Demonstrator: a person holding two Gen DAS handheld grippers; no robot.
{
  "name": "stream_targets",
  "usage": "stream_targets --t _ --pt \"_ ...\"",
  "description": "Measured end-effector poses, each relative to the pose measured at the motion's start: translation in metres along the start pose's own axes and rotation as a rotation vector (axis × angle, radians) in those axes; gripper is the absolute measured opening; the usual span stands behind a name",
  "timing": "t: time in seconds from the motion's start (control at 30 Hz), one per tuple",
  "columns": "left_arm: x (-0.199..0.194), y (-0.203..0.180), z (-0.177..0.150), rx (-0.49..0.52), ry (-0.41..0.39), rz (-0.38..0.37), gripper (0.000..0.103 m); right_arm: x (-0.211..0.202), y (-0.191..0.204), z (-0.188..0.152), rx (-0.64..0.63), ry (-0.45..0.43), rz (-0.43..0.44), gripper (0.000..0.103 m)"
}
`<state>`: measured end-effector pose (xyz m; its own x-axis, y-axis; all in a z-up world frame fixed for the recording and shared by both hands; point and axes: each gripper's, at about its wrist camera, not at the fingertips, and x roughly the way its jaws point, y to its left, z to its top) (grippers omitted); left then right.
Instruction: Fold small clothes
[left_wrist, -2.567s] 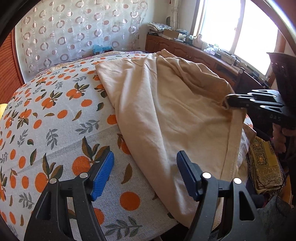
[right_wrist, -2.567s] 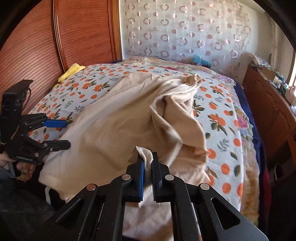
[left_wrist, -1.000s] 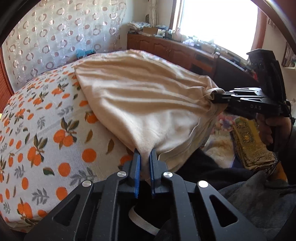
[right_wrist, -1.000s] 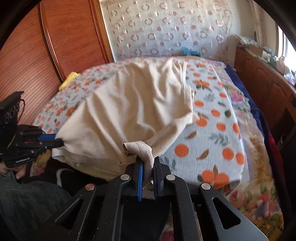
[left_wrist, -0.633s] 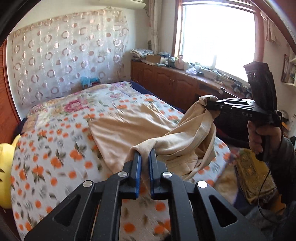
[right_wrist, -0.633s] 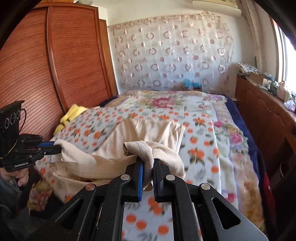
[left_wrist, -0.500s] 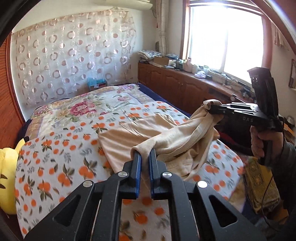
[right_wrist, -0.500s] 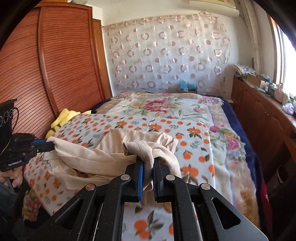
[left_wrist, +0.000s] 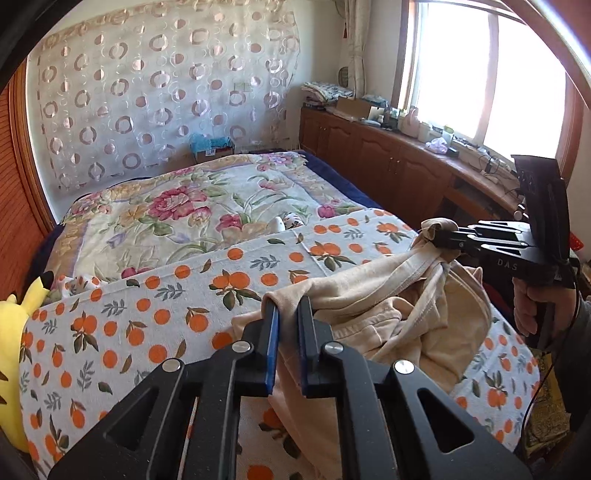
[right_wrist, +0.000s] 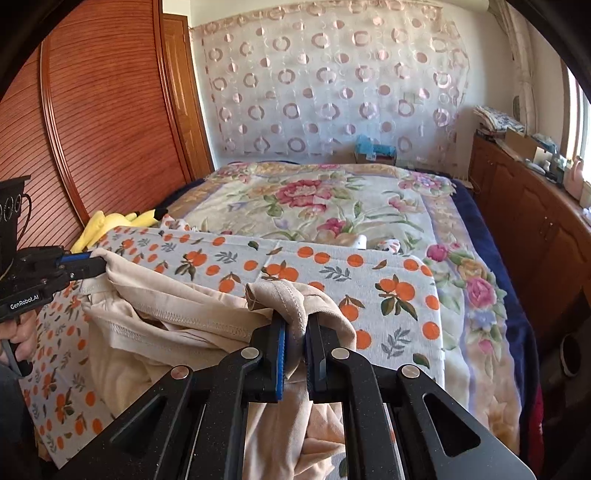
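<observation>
Beige T-shirt (left_wrist: 373, 314), soft, light, limp: L gripper (left_wrist: 284, 314) & R gripper (right_wrist: 295, 326) fingers each clamped shut on hem corners; best held there.

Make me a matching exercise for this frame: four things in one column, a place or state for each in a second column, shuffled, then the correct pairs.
Things:
1. beige garment
2. yellow plush toy
3. orange-print sheet
4. cardboard box

Places or states:
A. on the wooden cabinet by the window
B. spread over the near part of the bed
C. clamped in both grippers
D. beside the wooden wardrobe door

Pairs: 1-C, 2-D, 3-B, 4-A
</observation>
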<state>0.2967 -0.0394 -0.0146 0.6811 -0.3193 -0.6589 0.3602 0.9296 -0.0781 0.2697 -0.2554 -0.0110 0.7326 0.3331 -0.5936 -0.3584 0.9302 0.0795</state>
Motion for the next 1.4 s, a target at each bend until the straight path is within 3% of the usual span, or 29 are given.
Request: stream_targets --t 0.27,0.37,0.53,0.63,0.73,0.77,0.9,1.03,1.17,1.23,1.3,1.37,1.4 --pt "0.009 -0.001 0.005 0.018 0.022 0.020 0.009 0.018 -0.005 0.018 -0.011 0.031 0.012 0.008" --pt "0.008 -0.003 0.007 0.022 0.022 0.028 0.017 0.019 -0.004 0.020 -0.018 0.034 0.009 0.008" --pt "-0.003 -0.001 0.010 0.024 -0.004 0.032 0.056 0.024 -0.005 0.020 -0.021 0.038 0.003 0.008" --pt "-0.007 0.001 0.000 0.002 0.003 0.006 0.074 0.020 -0.002 0.022 -0.034 0.037 -0.023 0.025" --pt "-0.002 -0.001 -0.016 0.002 0.049 -0.020 0.075 0.002 -0.002 0.024 -0.047 0.001 -0.064 0.061" --pt "0.000 -0.003 -0.021 0.003 0.060 -0.027 0.075 -0.005 -0.004 0.022 -0.046 -0.010 -0.073 0.064" --pt "0.013 -0.008 -0.038 0.032 0.114 -0.031 0.075 -0.031 -0.010 0.008 -0.014 -0.008 -0.041 0.064" --pt "0.040 -0.006 -0.028 0.032 0.159 -0.023 0.075 -0.021 -0.007 -0.015 -0.025 0.110 0.007 0.064" --pt "0.063 0.000 -0.006 0.066 0.138 0.039 0.075 -0.001 -0.012 -0.021 0.016 0.170 0.045 0.064" --pt "0.074 0.013 0.004 0.038 0.123 0.094 0.075 0.005 -0.015 -0.018 0.037 0.182 0.066 0.064" --pt "0.079 0.029 0.008 -0.004 0.116 0.153 0.075 0.006 -0.017 -0.016 0.043 0.172 0.091 0.049" --pt "0.078 0.042 0.008 -0.044 0.106 0.163 0.075 0.007 -0.021 -0.015 0.041 0.180 0.098 0.001" --pt "0.076 0.047 0.006 -0.059 0.105 0.163 0.075 0.005 -0.024 -0.016 0.034 0.179 0.093 0.001"
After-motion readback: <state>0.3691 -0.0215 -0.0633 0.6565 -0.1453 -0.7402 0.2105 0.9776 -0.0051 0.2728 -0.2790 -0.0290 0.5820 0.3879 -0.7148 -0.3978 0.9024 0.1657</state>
